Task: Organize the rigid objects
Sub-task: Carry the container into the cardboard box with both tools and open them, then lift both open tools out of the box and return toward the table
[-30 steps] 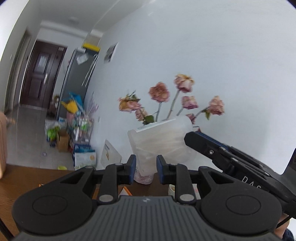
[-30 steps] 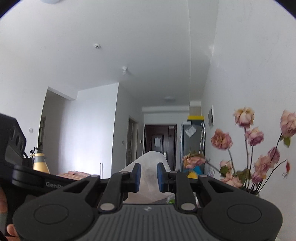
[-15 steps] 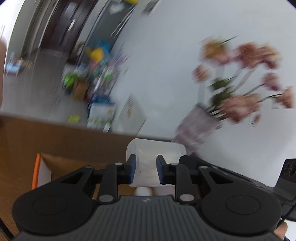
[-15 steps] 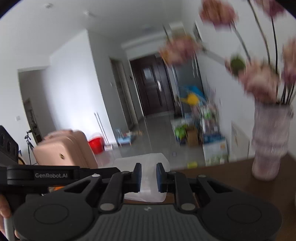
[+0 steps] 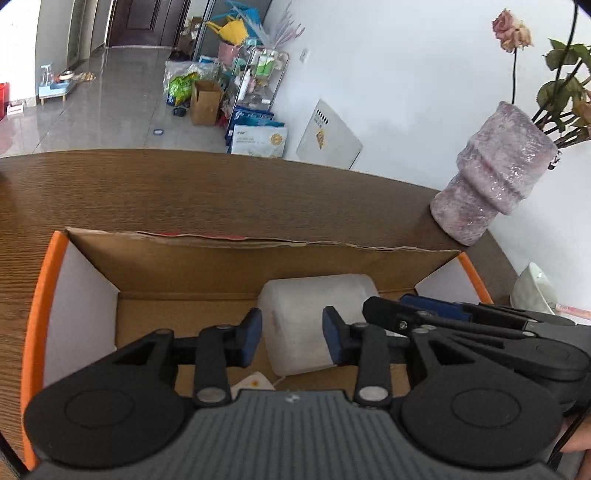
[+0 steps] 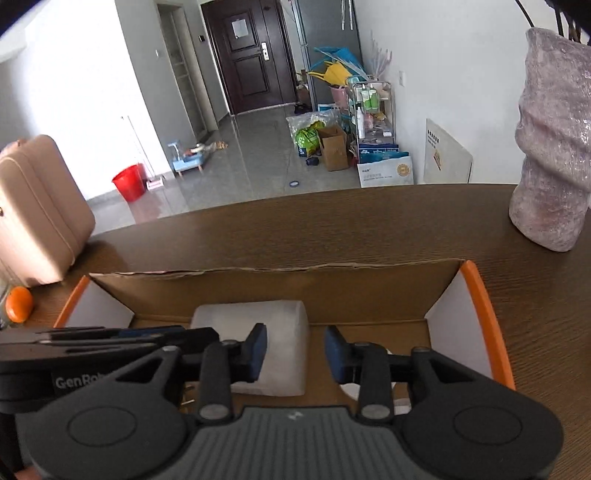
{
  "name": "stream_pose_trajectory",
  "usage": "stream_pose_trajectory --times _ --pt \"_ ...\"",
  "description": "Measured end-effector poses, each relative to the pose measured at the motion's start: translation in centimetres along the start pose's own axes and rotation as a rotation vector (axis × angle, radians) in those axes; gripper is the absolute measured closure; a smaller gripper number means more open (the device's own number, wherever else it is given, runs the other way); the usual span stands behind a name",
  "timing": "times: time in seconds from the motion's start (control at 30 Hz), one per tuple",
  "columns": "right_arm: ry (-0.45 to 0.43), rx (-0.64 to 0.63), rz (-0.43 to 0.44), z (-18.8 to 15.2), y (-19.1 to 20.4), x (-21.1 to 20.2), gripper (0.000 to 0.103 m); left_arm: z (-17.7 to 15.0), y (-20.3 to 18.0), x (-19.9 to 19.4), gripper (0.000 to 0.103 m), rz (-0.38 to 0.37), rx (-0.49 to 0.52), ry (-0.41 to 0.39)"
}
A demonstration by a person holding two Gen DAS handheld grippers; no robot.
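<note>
white frosted container [image 5: 314,325] is laid inside the cardboard box [image 5: 184,266], toward its far wall | left gripper [image 5: 291,338] jaws are being spread, container between them but not pinched | right gripper [image 6: 295,354] jaws also being spread, nothing squeezed | pink vase [image 6: 554,147] is parked far right on the wooden table [image 6: 295,229]

hidden: box [image 5: 92,266] floor behind tongs | cut off: vase [image 6: 554,155] top, flowers [image 5: 511,26]
</note>
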State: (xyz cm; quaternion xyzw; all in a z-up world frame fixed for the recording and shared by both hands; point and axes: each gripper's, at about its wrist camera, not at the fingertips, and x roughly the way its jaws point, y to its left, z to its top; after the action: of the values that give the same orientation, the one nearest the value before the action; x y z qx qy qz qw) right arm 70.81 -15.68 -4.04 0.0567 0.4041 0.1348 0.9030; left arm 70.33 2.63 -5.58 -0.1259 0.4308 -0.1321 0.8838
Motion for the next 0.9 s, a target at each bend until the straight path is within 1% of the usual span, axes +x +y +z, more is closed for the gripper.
stream_pose_trajectory --times 0.1,0.13,0.17,0.33,0.43,0.57,0.63,0.7,0.73,0.77,0.8,0.83,0.9 --pt "0.018 -0.002 -0.011 0.5 0.1 -0.4 0.065 1.0 -1.4 -0.5 0.065 0.027 0.018 0.002" --pt "0.022 -0.01 -0.014 1.6 -0.5 -0.1 0.065 1.0 -1.5 -1.0 0.065 0.033 0.023 -0.001" --pt "0.02 -0.018 -0.018 1.8 -0.4 -0.5 0.065 1.2 -1.8 -1.5 0.065 0.036 0.029 -0.003" --pt "0.003 -0.032 -0.029 2.6 -0.6 -4.1 0.065 1.8 -3.5 -5.5 0.065 0.078 0.066 -0.025" --pt "-0.026 -0.04 -0.034 3.1 -0.6 -7.5 0.065 2.1 -5.0 -9.3 0.065 0.092 0.089 -0.069" --pt "-0.088 -0.05 -0.041 3.7 0.0 -13.4 0.065 2.0 -7.1 -15.0 0.065 0.102 0.118 -0.132" --pt "-0.126 -0.056 -0.042 3.8 0.5 -16.7 0.063 1.6 -8.5 -18.0 0.065 0.111 0.144 -0.167" --pt "-0.165 -0.065 -0.038 3.8 1.0 -20.0 0.057 1.0 -9.8 -21.0 0.065 0.122 0.165 -0.204" --pt "-0.185 -0.073 -0.04 3.7 1.4 -21.6 0.057 0.7 -10.5 -22.4 0.065 0.126 0.173 -0.222" --pt "-0.205 -0.081 -0.042 3.5 1.8 -23.1 0.056 0.4 -11.3 -24.0 0.064 0.13 0.185 -0.241" --pt "-0.223 -0.086 -0.043 3.4 2.1 -24.7 0.056 0.1 -11.9 -25.4 0.06 0.131 0.194 -0.263" --pt "-0.24 -0.089 -0.038 3.2 2.5 -26.2 0.056 -0.4 -12.2 -26.8 0.054 0.128 0.2 -0.285" --pt "-0.28 -0.088 -0.025 2.4 3.0 -28.8 0.051 -1.6 -13.1 -29.1 0.051 0.126 0.211 -0.328"
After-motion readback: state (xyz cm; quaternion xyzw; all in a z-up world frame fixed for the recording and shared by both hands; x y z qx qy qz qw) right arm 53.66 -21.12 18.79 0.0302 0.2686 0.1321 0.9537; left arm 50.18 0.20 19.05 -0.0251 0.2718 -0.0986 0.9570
